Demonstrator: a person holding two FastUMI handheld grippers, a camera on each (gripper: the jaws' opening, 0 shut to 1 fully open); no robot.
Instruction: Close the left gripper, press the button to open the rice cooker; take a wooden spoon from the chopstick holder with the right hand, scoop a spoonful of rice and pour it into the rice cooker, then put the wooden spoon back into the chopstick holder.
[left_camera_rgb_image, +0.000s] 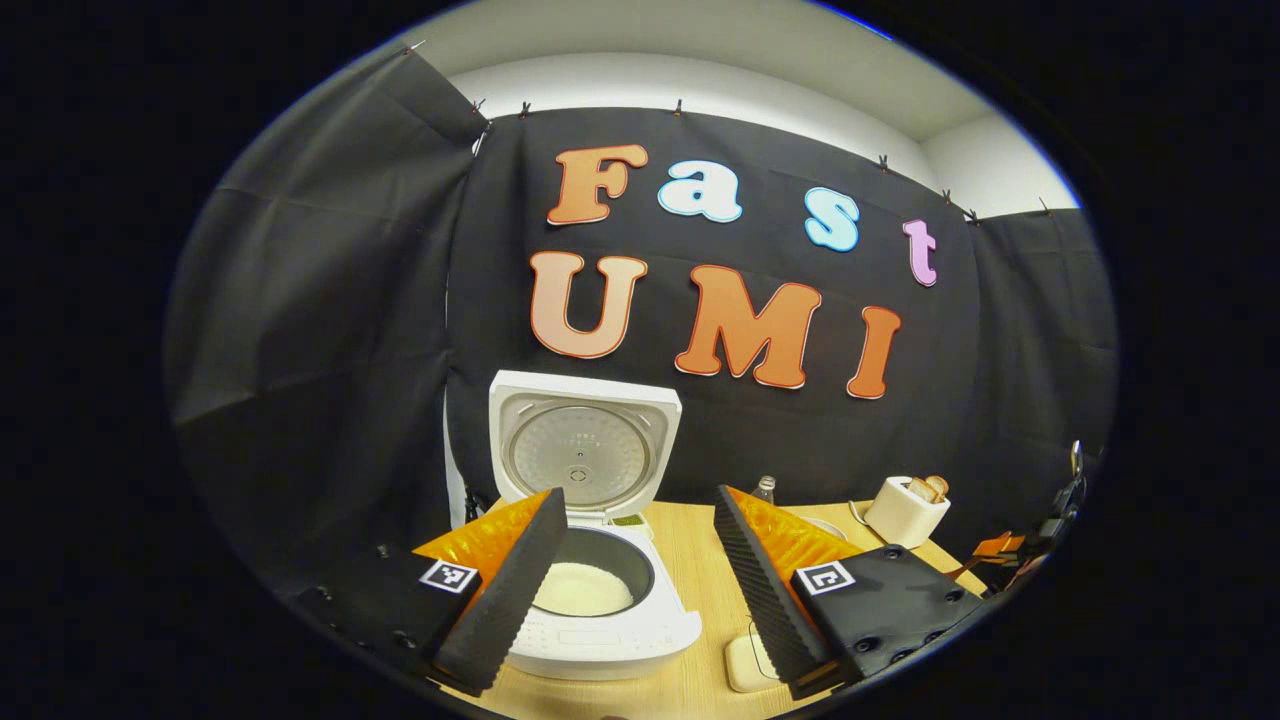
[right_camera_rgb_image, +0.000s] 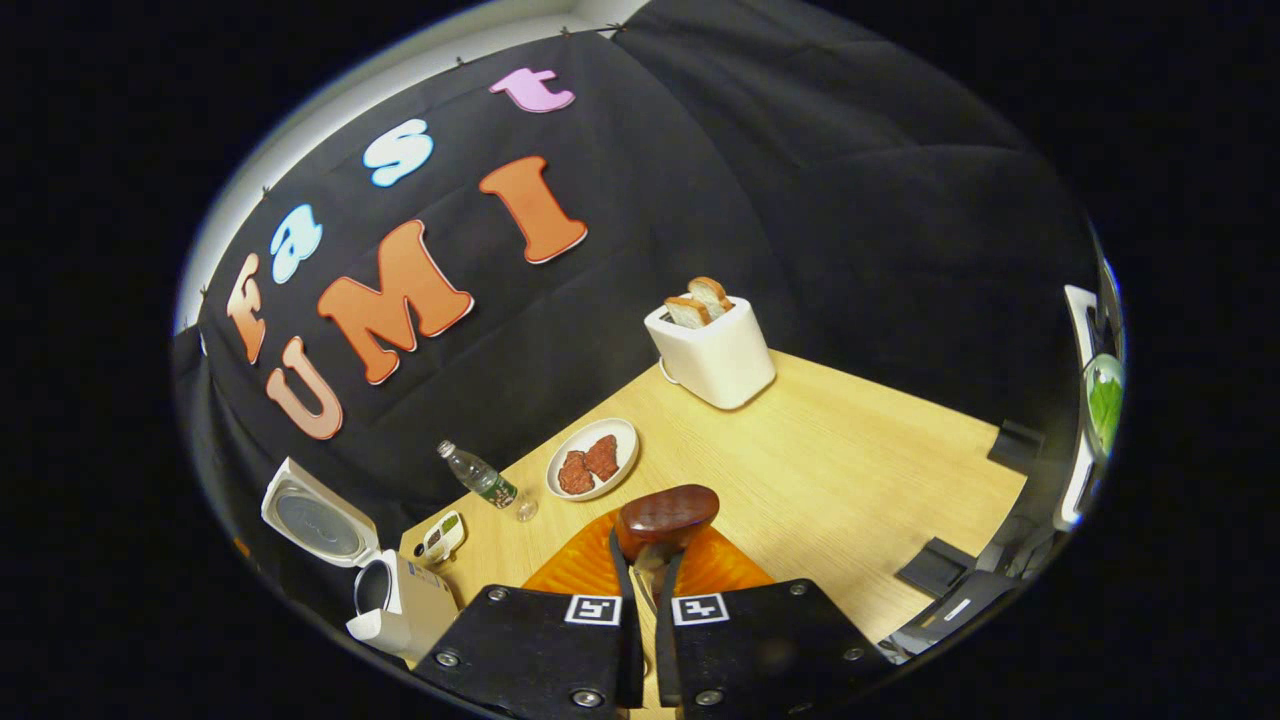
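**Spoon clamped in the right gripper, cooker lid up**

Spoon first: the wooden spoon (right_camera_rgb_image: 667, 517) sits at the tips of the right gripper (right_camera_rgb_image: 648, 560), its dark brown, glossy, rounded bowl poking out at 12 o'clock from the fingers. Both fingers press in on the stem just under the bowl, with only a thin slit between them. Whether any rice lies in the bowl cannot be told from here.

In the right gripper view the rice cooker (right_camera_rgb_image: 395, 600) stands well off at about 9 o'clock from the spoon, at the table's edge, white and boxy with rounded corners, its lid (right_camera_rgb_image: 318, 515) swung upright.

In the left gripper view the left gripper (left_camera_rgb_image: 640, 560) hangs with its fingers spread wide and nothing between them. The fingers' (left_camera_rgb_image: 510, 590) inner faces are ribbed. The cooker (left_camera_rgb_image: 600, 625) lies just beyond them, toward 11 o'clock of the gap, partly covered by the left finger. Its lid (left_camera_rgb_image: 583, 445) stands vertical, showing a round, dimpled metal inner plate. White rice (left_camera_rgb_image: 583, 590) fills the bottom of the dark round pot.

The table (right_camera_rgb_image: 830, 470) is pale wood with a fine grain. On it stand a smooth white toaster (right_camera_rgb_image: 712, 355) with two bread slices up, an oval plate (right_camera_rgb_image: 593, 458) holding reddish-brown pieces, and a clear plastic bottle (right_camera_rgb_image: 482, 479) lying tilted.
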